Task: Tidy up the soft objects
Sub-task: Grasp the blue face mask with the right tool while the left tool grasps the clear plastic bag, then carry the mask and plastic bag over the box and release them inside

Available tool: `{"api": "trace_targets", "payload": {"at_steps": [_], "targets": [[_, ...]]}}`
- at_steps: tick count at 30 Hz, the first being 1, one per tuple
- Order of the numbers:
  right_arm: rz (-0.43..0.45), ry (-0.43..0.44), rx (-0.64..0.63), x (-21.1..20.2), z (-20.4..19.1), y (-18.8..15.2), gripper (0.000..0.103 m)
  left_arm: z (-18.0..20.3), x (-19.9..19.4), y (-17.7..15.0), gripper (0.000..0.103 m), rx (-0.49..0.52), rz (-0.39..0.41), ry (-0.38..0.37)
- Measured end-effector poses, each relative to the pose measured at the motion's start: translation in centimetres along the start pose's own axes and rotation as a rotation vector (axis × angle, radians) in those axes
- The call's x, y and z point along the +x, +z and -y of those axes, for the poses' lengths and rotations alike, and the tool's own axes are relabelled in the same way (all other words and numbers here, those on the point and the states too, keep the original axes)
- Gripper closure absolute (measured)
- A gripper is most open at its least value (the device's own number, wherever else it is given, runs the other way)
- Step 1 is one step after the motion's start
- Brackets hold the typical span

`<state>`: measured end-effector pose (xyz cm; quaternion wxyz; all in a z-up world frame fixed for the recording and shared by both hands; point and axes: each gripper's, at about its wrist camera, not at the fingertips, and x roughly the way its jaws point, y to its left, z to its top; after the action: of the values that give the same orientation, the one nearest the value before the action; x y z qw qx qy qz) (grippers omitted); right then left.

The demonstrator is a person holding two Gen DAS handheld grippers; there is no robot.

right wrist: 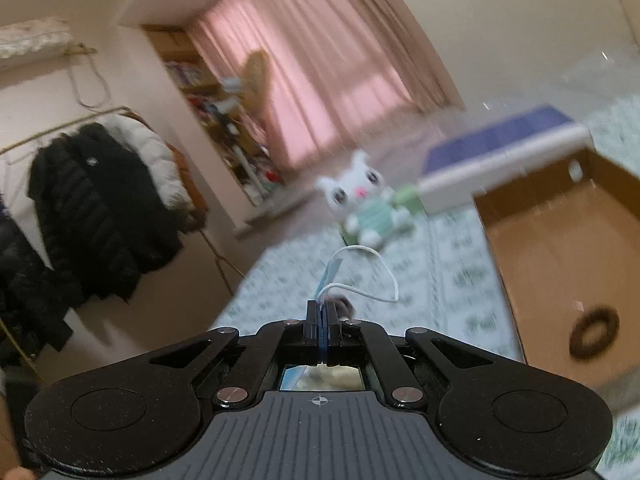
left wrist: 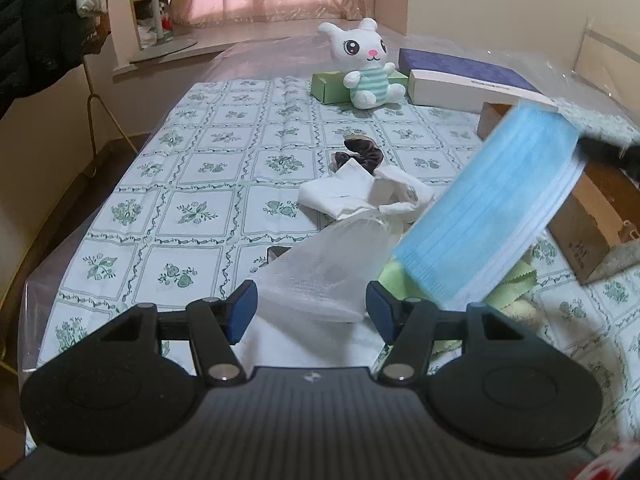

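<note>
Blue face mask (left wrist: 492,200): pleated, held in the air at a slant above the table's right side; in the right wrist view seen edge-on (right wrist: 329,276), its white ear loop (right wrist: 376,276) curling free ahead of the pads.
Right gripper (right wrist: 322,312): jaws pressed together on the mask's edge; in the left wrist view only a dark tip shows at the mask's upper right corner (left wrist: 600,152).
Left gripper (left wrist: 312,306): jaws spread wide, blue pads apart, nothing between them; poised over a white mesh pouch (left wrist: 320,276).
Cardboard box (right wrist: 560,248): open, brown, at the table's right; a dark ring-shaped scrunchie (right wrist: 596,332) lies on its floor.
Table (left wrist: 168,216): covered by a green-and-white floral check cloth under clear plastic.
Loose soft items: crumpled white tissue (left wrist: 360,196); brown scrunchie (left wrist: 360,156) just behind it; yellow-green cloth (left wrist: 516,276) under the mask.
Plush rabbit (left wrist: 366,64): white, striped green body, seated upright at the far end against a green box (left wrist: 328,86).
Purple-topped white box (left wrist: 460,78): just right of the rabbit.
</note>
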<state>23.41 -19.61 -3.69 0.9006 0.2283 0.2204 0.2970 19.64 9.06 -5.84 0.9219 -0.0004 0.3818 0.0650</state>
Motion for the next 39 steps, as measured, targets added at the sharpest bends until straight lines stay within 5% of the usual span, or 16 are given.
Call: {"api": "trace_targets", "payload": {"at_steps": [11,22,25,27,29,39], "targets": [[0.141,0.078,-0.107,-4.3,-3.2,3.6,0.103,0.8,-0.5,0.1,0.043,0.067,0.021,0.007],[0.122,-0.015,-0.067,-5.5,-1.9,4.8,0.103,1.7,2.0,-0.9,0.042,0.211,-0.013,0.064],[0.107,-0.04,-0.065,-5.7,-1.5,4.8,0.103,1.3,2.6,-0.9,0.065,0.235,-0.021,0.085],[0.099,-0.052,-0.062,-6.0,-1.3,4.8,0.103,1.1,2.6,-0.7,0.088,0.238,-0.016,0.076],[0.095,-0.061,-0.055,-6.3,-0.8,4.9,0.103,0.8,2.0,-0.4,0.096,0.226,0.003,0.062],[0.144,-0.04,-0.052,-8.9,-0.1,7.0,0.103,-1.0,-3.5,2.6,0.099,0.036,0.117,-0.003]]}}
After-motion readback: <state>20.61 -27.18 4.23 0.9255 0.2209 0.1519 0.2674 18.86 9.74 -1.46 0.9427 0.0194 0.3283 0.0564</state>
